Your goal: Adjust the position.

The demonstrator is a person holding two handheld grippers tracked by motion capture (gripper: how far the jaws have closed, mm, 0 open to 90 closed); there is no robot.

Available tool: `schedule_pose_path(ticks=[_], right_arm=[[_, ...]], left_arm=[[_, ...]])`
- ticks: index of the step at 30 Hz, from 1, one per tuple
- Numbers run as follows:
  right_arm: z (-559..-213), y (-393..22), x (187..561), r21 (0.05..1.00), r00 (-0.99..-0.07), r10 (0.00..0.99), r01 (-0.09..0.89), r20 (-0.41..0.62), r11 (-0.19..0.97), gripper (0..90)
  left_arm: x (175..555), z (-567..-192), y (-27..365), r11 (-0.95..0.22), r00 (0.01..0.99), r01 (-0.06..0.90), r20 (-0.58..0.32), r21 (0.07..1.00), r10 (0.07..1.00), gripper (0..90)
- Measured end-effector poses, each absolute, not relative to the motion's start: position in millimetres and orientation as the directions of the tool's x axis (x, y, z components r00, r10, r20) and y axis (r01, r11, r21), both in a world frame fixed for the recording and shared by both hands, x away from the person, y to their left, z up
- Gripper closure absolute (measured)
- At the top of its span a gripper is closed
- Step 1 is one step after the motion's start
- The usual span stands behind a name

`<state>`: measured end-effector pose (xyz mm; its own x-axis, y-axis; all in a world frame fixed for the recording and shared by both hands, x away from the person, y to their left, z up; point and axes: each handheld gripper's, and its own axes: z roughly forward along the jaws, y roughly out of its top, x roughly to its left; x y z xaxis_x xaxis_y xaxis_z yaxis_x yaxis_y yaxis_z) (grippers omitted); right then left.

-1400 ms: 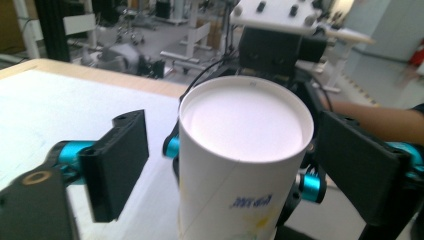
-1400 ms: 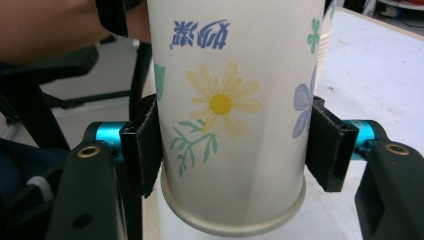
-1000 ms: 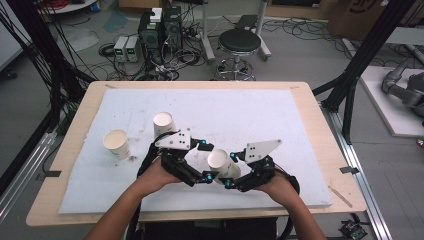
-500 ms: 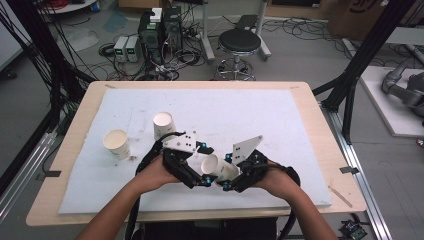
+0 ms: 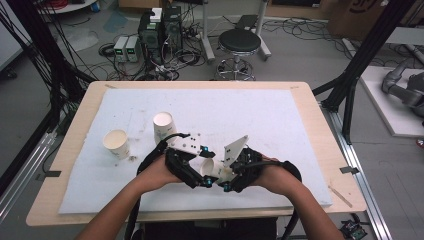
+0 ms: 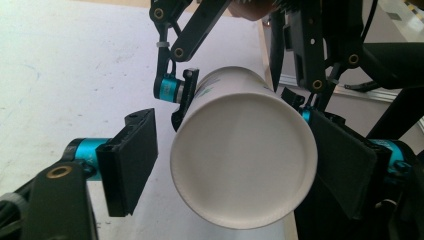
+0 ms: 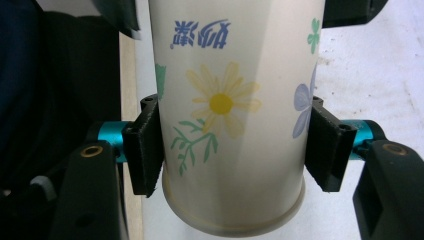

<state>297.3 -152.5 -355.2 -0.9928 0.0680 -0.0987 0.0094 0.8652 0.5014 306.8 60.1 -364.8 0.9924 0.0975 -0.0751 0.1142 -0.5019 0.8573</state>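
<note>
Above the white foam mat, the right gripper pinches a smooth paper cup; left gripper closing, one pad apart.

Two paper cups stand on the mat left of and behind the held cup.
</note>
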Motion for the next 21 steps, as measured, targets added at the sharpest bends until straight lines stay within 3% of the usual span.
schedule_pose_path(ticks=[7, 14, 18, 21], right_arm=[[-355, -151, 296, 0.472, -0.993, 0.075, 0.025, -0.088, 0.881, 35.0], [-356, -151, 294, 0.456, -0.994, 0.074, 0.031, -0.077, 0.889, 33.6], [-356, -157, 296, 0.514, -0.992, 0.105, 0.053, -0.073, 0.856, 22.5], [-354, -168, 296, 0.591, -0.987, 0.152, 0.088, -0.059, 0.802, 20.6]], left_arm=[[308, -366, 59, -0.509, 0.995, 0.104, -0.088, 0.855, 0.056, 35.4], [307, -367, 58, -0.518, 0.996, 0.089, -0.081, 0.851, 0.038, 37.1], [307, -366, 60, -0.491, 0.995, 0.098, -0.081, 0.866, 0.054, 37.1], [307, -367, 64, -0.457, 0.994, 0.112, -0.095, 0.882, 0.061, 37.1]])
